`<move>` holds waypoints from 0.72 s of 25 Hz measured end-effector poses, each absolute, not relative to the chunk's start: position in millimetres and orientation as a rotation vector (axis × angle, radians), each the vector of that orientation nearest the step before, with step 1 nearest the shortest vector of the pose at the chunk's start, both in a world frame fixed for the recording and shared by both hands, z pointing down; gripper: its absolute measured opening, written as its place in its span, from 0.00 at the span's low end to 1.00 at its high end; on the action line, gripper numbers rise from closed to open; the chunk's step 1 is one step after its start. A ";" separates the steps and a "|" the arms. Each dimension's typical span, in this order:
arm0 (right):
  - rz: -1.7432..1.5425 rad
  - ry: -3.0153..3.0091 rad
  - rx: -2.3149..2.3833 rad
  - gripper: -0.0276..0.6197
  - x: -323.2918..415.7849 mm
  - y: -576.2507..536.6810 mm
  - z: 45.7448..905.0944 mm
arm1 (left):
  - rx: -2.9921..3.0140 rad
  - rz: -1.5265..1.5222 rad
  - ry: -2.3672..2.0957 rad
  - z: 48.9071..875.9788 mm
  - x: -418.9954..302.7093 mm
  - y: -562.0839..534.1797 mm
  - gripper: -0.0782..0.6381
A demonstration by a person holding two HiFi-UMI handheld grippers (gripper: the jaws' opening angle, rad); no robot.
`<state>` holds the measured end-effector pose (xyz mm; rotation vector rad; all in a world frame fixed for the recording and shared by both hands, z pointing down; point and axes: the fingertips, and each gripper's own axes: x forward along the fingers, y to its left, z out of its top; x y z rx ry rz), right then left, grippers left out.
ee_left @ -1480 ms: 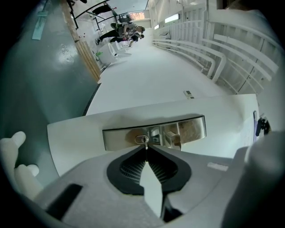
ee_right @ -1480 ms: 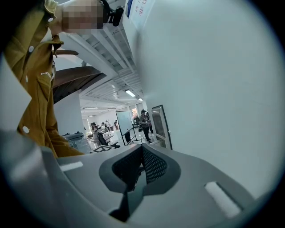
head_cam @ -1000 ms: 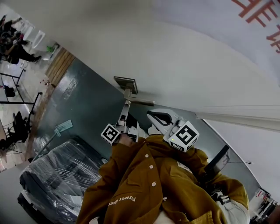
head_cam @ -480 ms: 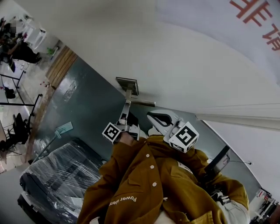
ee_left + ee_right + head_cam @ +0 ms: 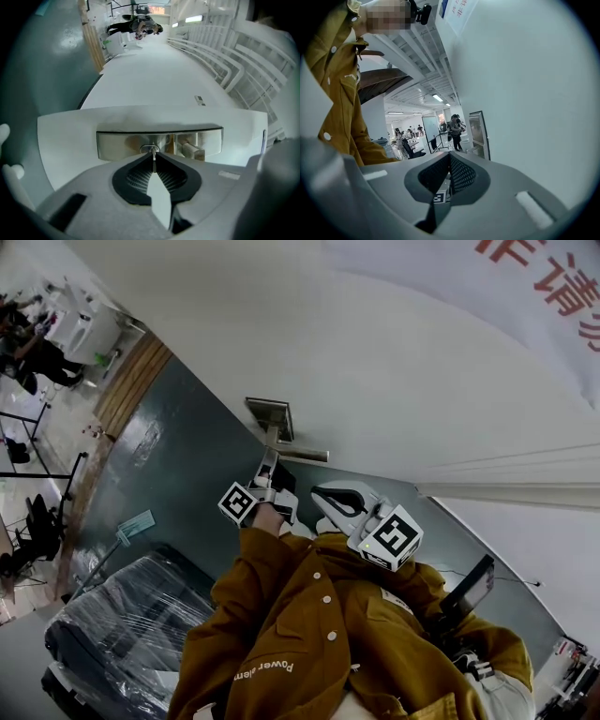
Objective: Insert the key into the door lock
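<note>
A brushed-metal lock plate (image 5: 159, 143) sits on the white door, with its lever handle (image 5: 192, 151) to the right of the keyhole (image 5: 150, 149). My left gripper (image 5: 153, 158) is shut on a thin key (image 5: 153, 164), edge-on, and the key's tip is at the keyhole. In the head view the left gripper (image 5: 268, 467) reaches up to the lock plate (image 5: 271, 417), just below the handle (image 5: 302, 455). My right gripper (image 5: 330, 495) hangs back beside it. In its own view the right gripper (image 5: 450, 169) is shut with nothing between the pads.
The white door (image 5: 394, 381) fills the upper head view, and a dark green wall (image 5: 178, 474) lies left of it. A plastic-wrapped black object (image 5: 122, 634) stands at lower left. The person's mustard sleeve (image 5: 253, 615) trails behind the left gripper. People and desks show far off (image 5: 454, 126).
My left gripper has moved up toward the lock plate with the key in it. The right gripper has stayed roughly beside it.
</note>
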<state>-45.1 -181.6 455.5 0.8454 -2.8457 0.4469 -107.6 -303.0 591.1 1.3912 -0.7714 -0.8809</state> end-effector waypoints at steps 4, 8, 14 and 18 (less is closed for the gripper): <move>0.451 -2.840 0.850 0.05 -43.6 -180.1 457.3 | 1.482 -0.815 -0.783 590.0 -102.9 -310.8 0.17; 0.447 -2.840 0.875 0.05 -40.7 -185.0 452.5 | 1.602 -0.677 -0.837 580.7 -100.5 -306.1 0.25; 0.438 -2.844 0.848 0.05 -45.1 -187.2 451.7 | 2.007 -0.183 -1.134 563.4 -117.0 -267.9 0.18; 0.443 -2.833 0.863 0.05 -45.7 -186.9 452.4 | 2.210 -0.054 -1.231 516.5 -120.6 -240.1 0.13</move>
